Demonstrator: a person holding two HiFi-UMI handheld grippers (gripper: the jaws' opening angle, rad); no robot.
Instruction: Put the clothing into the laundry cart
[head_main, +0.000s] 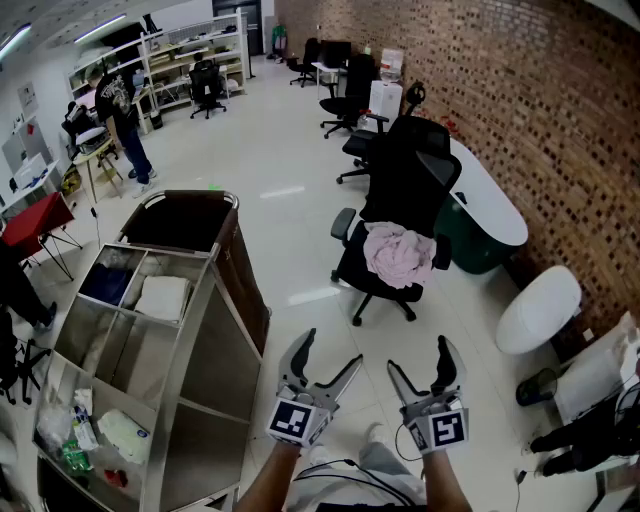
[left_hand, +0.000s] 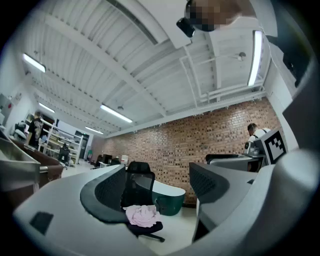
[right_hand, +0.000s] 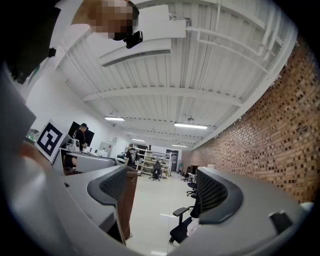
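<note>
A pink garment (head_main: 398, 252) lies crumpled on the seat of a black office chair (head_main: 405, 185) out on the floor ahead of me. The laundry cart (head_main: 215, 255) stands at the left, a metal frame with a dark brown bag (head_main: 185, 220) at its far end. Both grippers hover low in the head view, well short of the chair. My left gripper (head_main: 330, 352) is open and holds nothing. My right gripper (head_main: 420, 358) is open and holds nothing too. In the left gripper view the garment (left_hand: 142, 215) shows far off between the jaws of the left gripper (left_hand: 160, 192).
The cart's near compartments (head_main: 140, 290) hold folded cloths and small bottles. A white rounded table (head_main: 490, 205) and a white stool (head_main: 540, 308) stand along the brick wall at right. More office chairs (head_main: 345, 105) and a person (head_main: 125, 115) are farther back.
</note>
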